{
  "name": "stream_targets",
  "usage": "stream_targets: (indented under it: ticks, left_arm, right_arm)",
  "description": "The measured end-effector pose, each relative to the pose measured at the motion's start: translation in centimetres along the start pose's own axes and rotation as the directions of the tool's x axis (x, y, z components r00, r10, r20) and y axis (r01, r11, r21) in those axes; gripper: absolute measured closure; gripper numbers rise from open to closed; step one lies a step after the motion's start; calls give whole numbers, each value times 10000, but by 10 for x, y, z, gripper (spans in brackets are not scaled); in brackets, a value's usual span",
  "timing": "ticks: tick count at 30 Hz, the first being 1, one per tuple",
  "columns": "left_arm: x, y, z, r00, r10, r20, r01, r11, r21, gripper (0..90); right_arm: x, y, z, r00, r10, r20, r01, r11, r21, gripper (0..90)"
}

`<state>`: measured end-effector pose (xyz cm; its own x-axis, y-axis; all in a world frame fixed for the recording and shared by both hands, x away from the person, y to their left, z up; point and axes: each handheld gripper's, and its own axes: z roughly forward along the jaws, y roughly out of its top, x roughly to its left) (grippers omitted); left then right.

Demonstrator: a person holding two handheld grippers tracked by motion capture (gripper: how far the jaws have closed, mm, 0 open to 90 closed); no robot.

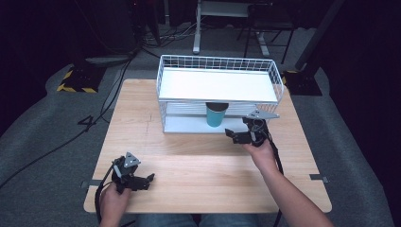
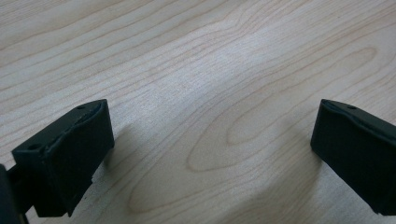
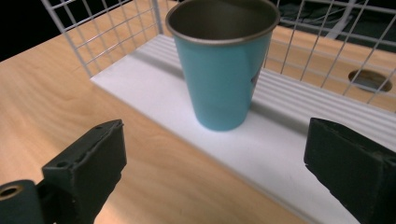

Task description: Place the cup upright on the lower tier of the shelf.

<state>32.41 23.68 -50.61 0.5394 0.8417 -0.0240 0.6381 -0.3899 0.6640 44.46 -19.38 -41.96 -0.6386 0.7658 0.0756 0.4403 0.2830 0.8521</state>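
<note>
Both tongs stand with their jaws wide apart, and nothing is between them. The right tongs (image 1: 230,134) hang a little above the surface (image 1: 198,175), just in front of the white wire rack (image 1: 220,64), and point at it. Seen from the right tongs (image 3: 212,163), the black jaws rise on each side of the picture with the cup past their tips, and the pads do not touch it. The left tongs (image 1: 150,178) sit low, near the front left corner of the surface, well apart from the rack and the cup. From the left tongs (image 2: 212,140), you see bare pale wood between the two black jaws. Now from big to small. The surface is a wide board of light wood with wavy grain. The wire rack stands at its far side. It has a flat white top shelf (image 1: 217,85) with a wire rim, and a white bottom shelf (image 3: 261,154) with thin ridges along it. The cup (image 3: 220,70) is the blue one with a grey metal rim and a dark inside. It stands upright on the bottom shelf, under the top shelf, near the middle of the rack and close to the front edge. From above the cup (image 1: 216,115) sits just left of the right tongs. A person's hand (image 1: 261,152) holds the right tongs, and another hand (image 1: 113,201) holds the left tongs.
</note>
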Motion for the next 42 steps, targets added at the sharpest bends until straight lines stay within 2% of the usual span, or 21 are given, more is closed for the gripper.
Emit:
stream_targets:
  ticks: [2, 7, 10, 11, 15, 19, 20, 25, 27, 28, 29, 35, 42]
  left_arm:
    - [0, 0, 0, 10000, -6, 5, 6, 10000, -14, 0]
    - [0, 0, 0, 10000, 1, 1, -1, 10000, 3, 0]
    - [1, 1, 0, 10000, 53, 25, -53, 10000, 31, 0]
    - [1, 1, 0, 10000, 76, -2, -76, 10000, 36, 0]
    - [1, 1, 0, 10000, 77, -12, -77, 10000, 29, 0]
    - [0, 1, 0, 10000, 84, 7, -84, 10000, 4, 0]
    - [0, 1, 0, 10000, 78, 18, -79, 10000, 13, 0]
    - [1, 1, 0, 9999, 115, 36, -115, 9999, 13, 0]
    - [1, 1, 0, 9999, 125, 41, -125, 9999, 16, 0]
    - [1, 1, 0, 9999, 125, 43, -125, 9999, 15, 0]
    - [0, 1, 0, 9999, 117, 44, -117, 9999, 13, 0]
    - [1, 1, 0, 9999, 124, 42, -125, 9999, 14, 0]
    - [0, 1, 0, 9999, 98, 54, -98, 10000, 9, 0]
  right_arm:
    - [-2, -1, -9, 9999, -15, -112, 17, 9999, 167, 61]
    - [-6, -8, -38, 9999, -152, 60, 153, 9998, -155, 82]
    - [-7, -11, -47, 9999, -96, 72, 97, 9998, -191, 88]
    - [-9, -13, -56, 9998, -147, 123, 149, 9997, -175, 104]
    - [-12, -18, -69, 9999, -141, 59, 142, 9993, -333, 116]
    - [-17, -30, -89, 9996, -185, 199, 192, 9990, -400, 131]
    - [-17, -30, -89, 9996, -185, 199, 192, 9990, -400, 131]
    - [-21, -48, -111, 9999, 100, -131, -107, 9983, -567, 153]
    - [-23, -61, -116, 9999, 80, -118, -87, 9982, -601, 154]
    - [-23, -61, -116, 9999, 80, -118, -87, 9982, -601, 154]
    - [-25, -65, -117, 9983, 31, -580, -37, 9999, -114, 154]
    - [-27, -78, -122, 9984, -351, -450, 357, 9993, 133, 154]
    - [-32, -100, -121, 9994, -244, -231, 256, 9983, 517, 154]
